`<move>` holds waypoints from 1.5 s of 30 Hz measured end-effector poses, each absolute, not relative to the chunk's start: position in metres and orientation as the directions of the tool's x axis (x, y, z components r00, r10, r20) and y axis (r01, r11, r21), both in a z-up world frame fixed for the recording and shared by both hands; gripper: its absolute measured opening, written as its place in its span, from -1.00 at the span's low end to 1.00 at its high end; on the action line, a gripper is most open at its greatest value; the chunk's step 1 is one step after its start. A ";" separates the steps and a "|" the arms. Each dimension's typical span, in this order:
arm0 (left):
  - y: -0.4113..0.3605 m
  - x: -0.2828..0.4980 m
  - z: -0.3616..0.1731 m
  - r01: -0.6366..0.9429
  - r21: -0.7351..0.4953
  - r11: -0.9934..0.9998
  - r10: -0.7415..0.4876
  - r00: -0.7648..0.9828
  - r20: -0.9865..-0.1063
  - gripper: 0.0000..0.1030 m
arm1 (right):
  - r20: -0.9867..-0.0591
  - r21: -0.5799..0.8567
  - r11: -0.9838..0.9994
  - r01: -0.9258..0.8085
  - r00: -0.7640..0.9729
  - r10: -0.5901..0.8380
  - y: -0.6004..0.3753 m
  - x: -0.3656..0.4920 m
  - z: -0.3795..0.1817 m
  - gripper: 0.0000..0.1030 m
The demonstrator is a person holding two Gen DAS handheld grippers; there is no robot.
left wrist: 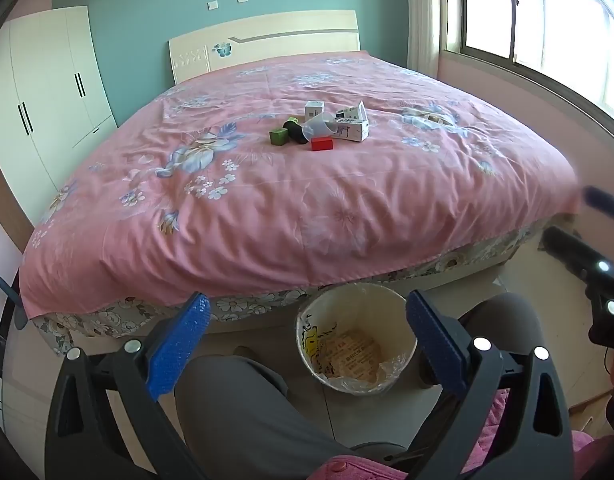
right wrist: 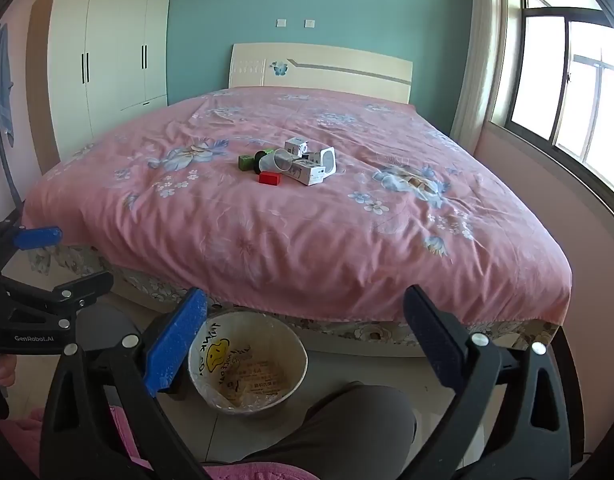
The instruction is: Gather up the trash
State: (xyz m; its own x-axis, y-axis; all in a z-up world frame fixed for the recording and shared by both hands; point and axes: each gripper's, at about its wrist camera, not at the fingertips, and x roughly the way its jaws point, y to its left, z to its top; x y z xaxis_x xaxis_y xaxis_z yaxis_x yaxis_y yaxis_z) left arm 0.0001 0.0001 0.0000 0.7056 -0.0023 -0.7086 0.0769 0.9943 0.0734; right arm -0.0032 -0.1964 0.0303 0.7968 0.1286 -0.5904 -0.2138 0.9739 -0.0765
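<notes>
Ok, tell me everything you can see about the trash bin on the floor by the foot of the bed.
The trash bin is a round, cream-coloured pail standing upright on the pale floor at the foot of the bed, between the person's knees. A clear plastic liner is folded over its rim. A yellow cartoon face with black lettering shows on the inner wall. At the bottom lies flat printed paper or card. It looks otherwise nearly empty, and nothing is seen touching it.

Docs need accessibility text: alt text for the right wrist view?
The open, empty right gripper hovers over a lined waste bin on the floor at the foot of a bed with a pink floral cover. A small pile of trash, boxes, a clear cup and coloured blocks, lies mid-bed. The left gripper shows at the left edge.
</notes>
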 end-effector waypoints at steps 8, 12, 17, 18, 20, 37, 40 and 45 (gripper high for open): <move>0.000 0.000 0.000 0.079 0.080 0.994 0.000 0.710 -0.705 0.94 | -0.595 -0.076 0.973 -0.218 0.793 0.131 -0.198 -0.003 0.033 0.87; 0.000 0.000 0.000 0.079 0.080 0.994 0.000 0.708 -0.706 0.94 | -0.588 -0.079 0.974 -0.211 0.799 0.126 -0.197 -0.005 0.034 0.87; 0.002 0.003 -0.002 0.082 0.071 0.994 -0.008 0.707 -0.707 0.94 | -0.584 -0.085 0.974 -0.209 0.803 0.121 -0.198 -0.006 0.035 0.87; 0.003 0.004 -0.003 0.082 0.071 0.994 -0.008 0.707 -0.707 0.94 | -0.586 -0.085 0.974 -0.209 0.802 0.121 -0.198 -0.005 0.035 0.87; -0.001 0.000 0.000 0.081 0.079 0.994 -0.002 0.710 -0.704 0.94 | -0.587 -0.081 0.974 -0.210 0.800 0.124 -0.198 -0.007 0.030 0.87; -0.001 -0.003 0.006 0.082 0.079 0.993 -0.003 0.712 -0.702 0.94 | -0.579 -0.085 0.975 -0.207 0.806 0.121 -0.198 -0.004 0.039 0.87; -0.003 -0.002 0.008 0.082 0.082 0.993 -0.001 0.715 -0.699 0.94 | -0.577 -0.085 0.975 -0.207 0.808 0.121 -0.198 -0.004 0.039 0.87; -0.003 -0.001 0.008 0.081 0.080 0.993 -0.002 0.714 -0.700 0.94 | -0.578 -0.084 0.975 -0.206 0.807 0.120 -0.198 -0.004 0.037 0.87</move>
